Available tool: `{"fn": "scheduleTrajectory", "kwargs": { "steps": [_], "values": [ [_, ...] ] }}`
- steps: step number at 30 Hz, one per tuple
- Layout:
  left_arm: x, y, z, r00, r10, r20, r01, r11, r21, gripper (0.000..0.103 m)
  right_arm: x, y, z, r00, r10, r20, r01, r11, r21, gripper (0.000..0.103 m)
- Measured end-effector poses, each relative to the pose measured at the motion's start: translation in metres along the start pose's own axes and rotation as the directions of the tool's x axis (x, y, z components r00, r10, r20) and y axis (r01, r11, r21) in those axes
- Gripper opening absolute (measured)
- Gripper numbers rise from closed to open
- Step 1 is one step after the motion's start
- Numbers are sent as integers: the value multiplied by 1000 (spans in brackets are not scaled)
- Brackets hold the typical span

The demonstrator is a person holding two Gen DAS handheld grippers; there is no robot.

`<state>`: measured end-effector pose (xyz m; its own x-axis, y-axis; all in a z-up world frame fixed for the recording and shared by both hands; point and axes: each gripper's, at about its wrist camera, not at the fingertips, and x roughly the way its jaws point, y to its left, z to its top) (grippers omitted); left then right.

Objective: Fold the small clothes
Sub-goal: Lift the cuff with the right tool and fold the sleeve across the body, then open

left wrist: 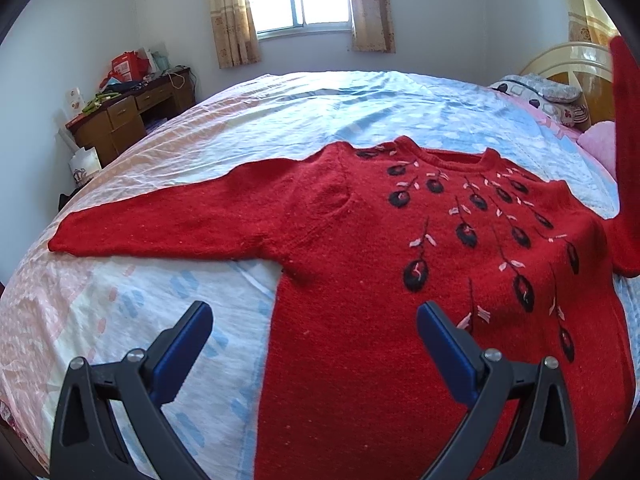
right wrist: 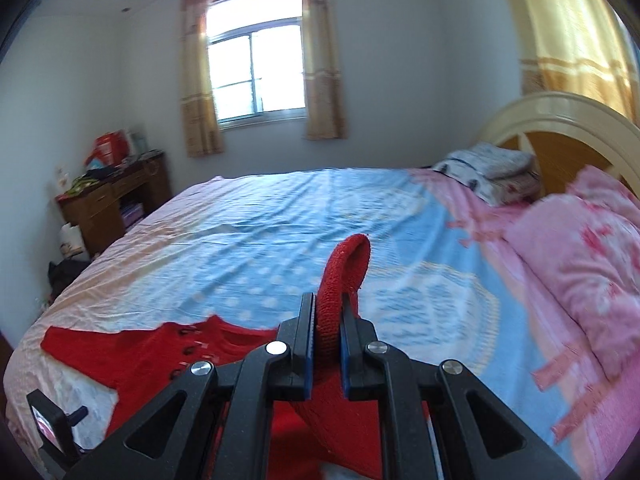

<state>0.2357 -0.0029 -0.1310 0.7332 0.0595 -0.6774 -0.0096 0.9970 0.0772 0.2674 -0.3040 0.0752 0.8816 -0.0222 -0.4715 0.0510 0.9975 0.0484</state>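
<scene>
A red knitted sweater [left wrist: 400, 260] lies face up on the bed [left wrist: 280, 108], its flower-stitched front showing and its neck toward the window, spread flat so that each part can be turned in over the body. One sleeve [left wrist: 168, 220] stretches out straight across the sheet, untouched. The left gripper [left wrist: 314, 316] hovers over the lower edge of the body with its jaws wide apart and nothing between them, probably waiting to pin or take the hem. The right gripper [right wrist: 328, 320] has its jaws nearly together, pinching the cuff of the other sleeve [right wrist: 344, 276], which curls up above the pads; in the left wrist view that sleeve rises at the right edge, lifted clear of the bed, apparently so it can be carried across the chest. Motion blur softens the right wrist view, so how deep the cuff sits cannot be judged.
</scene>
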Motion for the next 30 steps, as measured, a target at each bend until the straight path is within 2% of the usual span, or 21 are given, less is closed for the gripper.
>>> {"fn": "scheduleTrajectory", "kwargs": {
  "steps": [7,11,15,18,20,21,22,23,24,26,30],
  "values": [
    [5,10,2,1000,8,-5,-8,1000,-23,103,42,86,-7,994,109,-26,-111,990,-85,9],
    [11,17,3,1000,25,-10,-26,999,-38,103,77,141,-32,982,169,-80,-178,977,-116,9],
    [14,25,4,999,51,-10,-52,997,-55,103,117,187,-72,968,204,-145,-227,961,-158,8],
    [19,32,3,997,81,-16,-82,994,-66,103,145,213,-103,951,228,-207,-265,949,-172,7],
    [22,37,2,995,95,-29,-96,993,-71,103,161,220,-119,934,260,-245,-301,942,-149,8],
    [23,39,1,994,103,-37,-105,992,-71,103,167,221,-126,919,289,-270,-332,935,-128,9],
    [24,41,0,993,106,-44,-109,992,-70,103,171,220,-131,905,306,-295,-352,928,-118,25],
    [23,44,-2,993,108,-49,-112,991,-69,103,172,218,-135,896,309,-320,-361,925,-116,58],
    [22,46,-2,993,109,-50,-112,991,-68,103,168,211,-139,891,308,-332,-363,925,-116,68],
    [19,50,-2,995,83,-58,-87,994,-64,103,151,190,-143,894,329,-304,-374,922,-103,71],
    [15,49,12,997,-14,-70,10,999,-47,103,107,132,-153,927,242,-285,-290,947,-139,71]
  ]
}}
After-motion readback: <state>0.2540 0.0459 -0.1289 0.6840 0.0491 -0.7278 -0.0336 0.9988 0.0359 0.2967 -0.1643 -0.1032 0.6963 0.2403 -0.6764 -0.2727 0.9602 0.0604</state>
